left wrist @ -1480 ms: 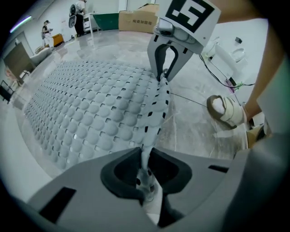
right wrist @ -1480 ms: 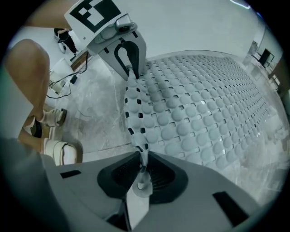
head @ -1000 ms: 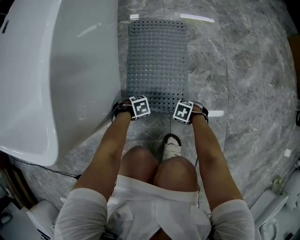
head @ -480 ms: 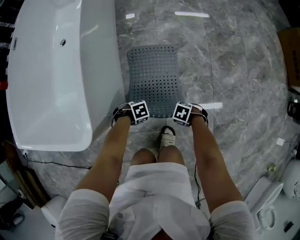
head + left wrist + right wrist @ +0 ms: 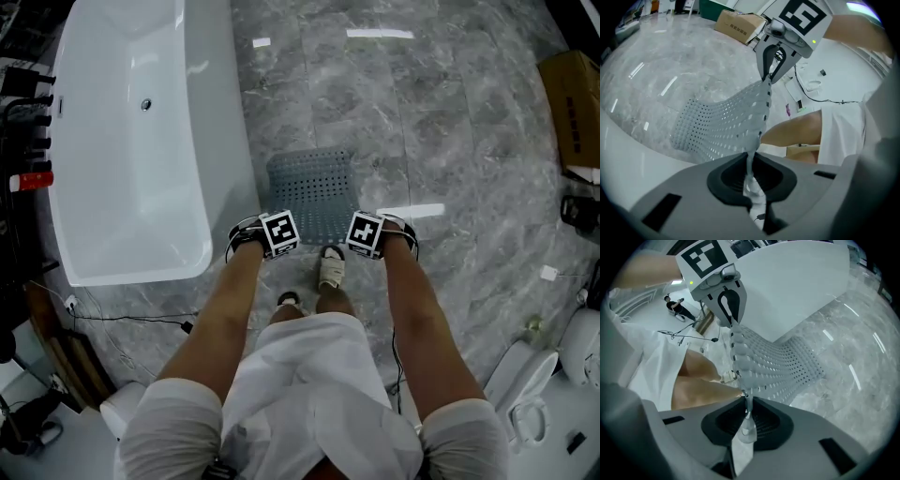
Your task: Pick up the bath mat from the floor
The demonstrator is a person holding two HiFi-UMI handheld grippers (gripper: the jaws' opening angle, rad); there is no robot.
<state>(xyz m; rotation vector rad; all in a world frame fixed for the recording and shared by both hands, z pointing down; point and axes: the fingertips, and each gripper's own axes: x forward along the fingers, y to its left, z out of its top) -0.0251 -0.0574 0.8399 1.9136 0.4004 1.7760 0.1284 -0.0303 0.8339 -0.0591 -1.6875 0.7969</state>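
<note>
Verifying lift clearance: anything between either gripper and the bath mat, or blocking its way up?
Nothing visible. Left gripper and right gripper are each shut on the bath mat's near edge, and it hangs down toward the floor. The bathtub stands to its left, not above it.

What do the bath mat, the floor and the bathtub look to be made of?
The bath mat looks like soft rubber or flexible plastic, matte grey: perforated, sagging in a curve. The floor looks like polished marble or marble-look tile: grey veining, joint lines, mirrored lights. The bathtub is glossy white, acrylic or ceramic, cannot tell which: smooth, bright highlights.
</note>
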